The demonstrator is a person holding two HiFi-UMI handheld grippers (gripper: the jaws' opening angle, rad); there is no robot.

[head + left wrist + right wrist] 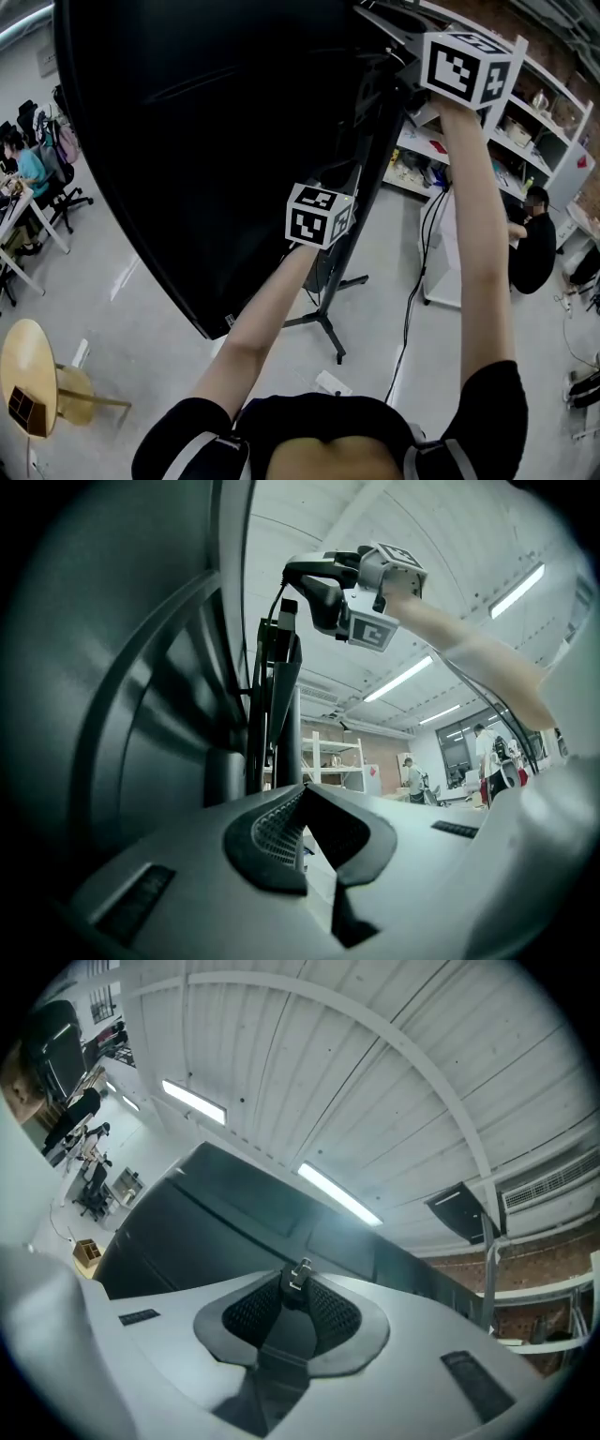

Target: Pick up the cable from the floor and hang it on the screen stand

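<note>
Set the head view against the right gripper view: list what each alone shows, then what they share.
Head view only: the floor, the stand's feet, a round wooden table, a seated person. Right gripper view only: ceiling light strips and a small metal plug, likely the cable's end, pinched by the right gripper. Both: the black screen.

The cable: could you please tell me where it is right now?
The cable is pinched by its plug in the right tool, which the left gripper view shows high beside the top of the screen stand.
</note>
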